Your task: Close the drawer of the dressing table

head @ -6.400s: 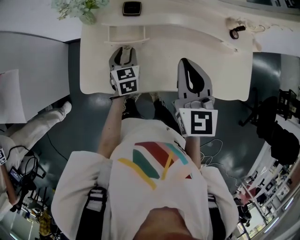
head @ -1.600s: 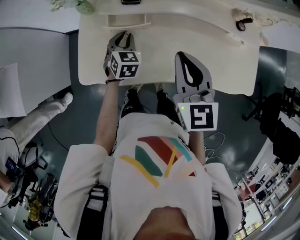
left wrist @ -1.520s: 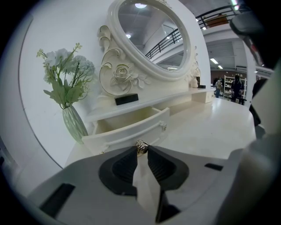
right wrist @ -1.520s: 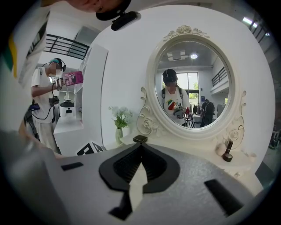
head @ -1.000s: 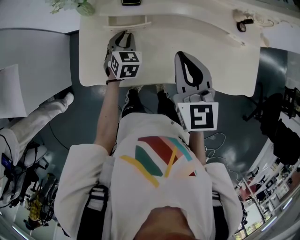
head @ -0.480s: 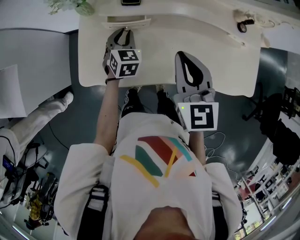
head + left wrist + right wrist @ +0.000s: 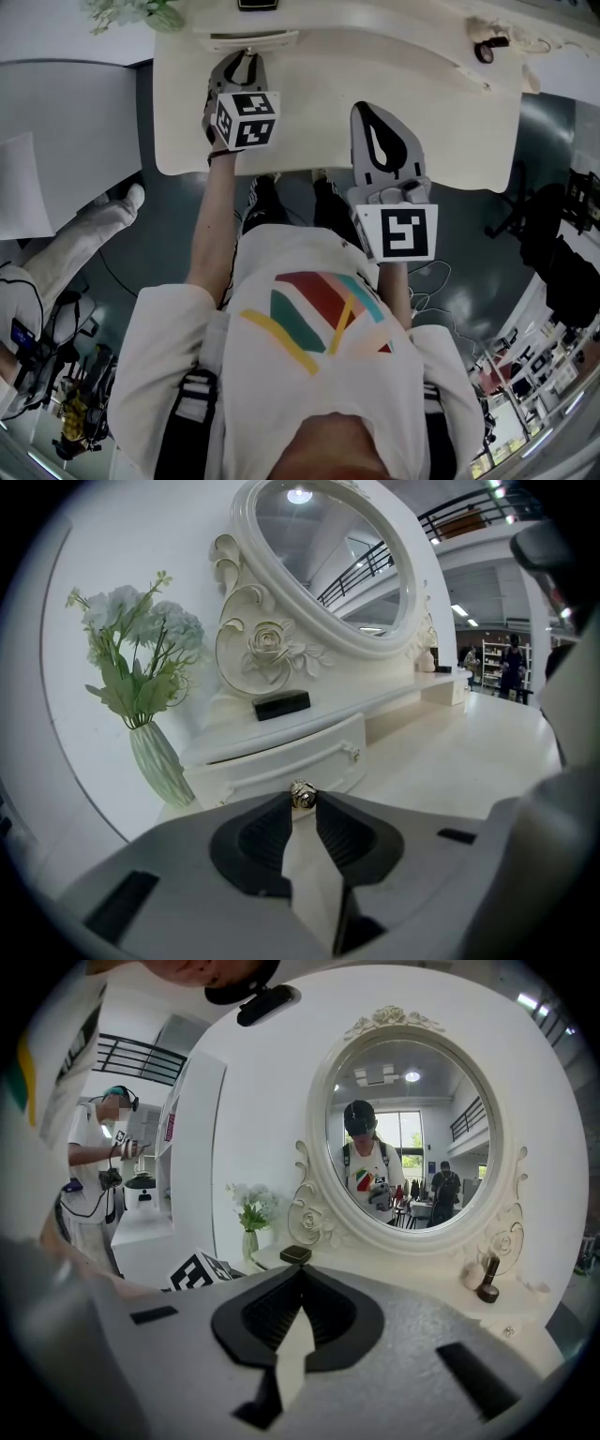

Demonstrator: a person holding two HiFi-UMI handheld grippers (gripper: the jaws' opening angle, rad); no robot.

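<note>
The left gripper (image 7: 244, 64) pinches the gold knob (image 7: 302, 795) of the drawer (image 7: 281, 757), which sits back left on the surface (image 7: 309, 141), a crack from shut. A crooked push could slip the knob loose or jam it. The right gripper (image 7: 300, 1277) hangs closed, empty. Only the left gripper view shows the knob.

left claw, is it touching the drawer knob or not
Touching. The left gripper view shows the left claw with its two tips pressed against either side of the small gold knob on the drawer front.
</note>
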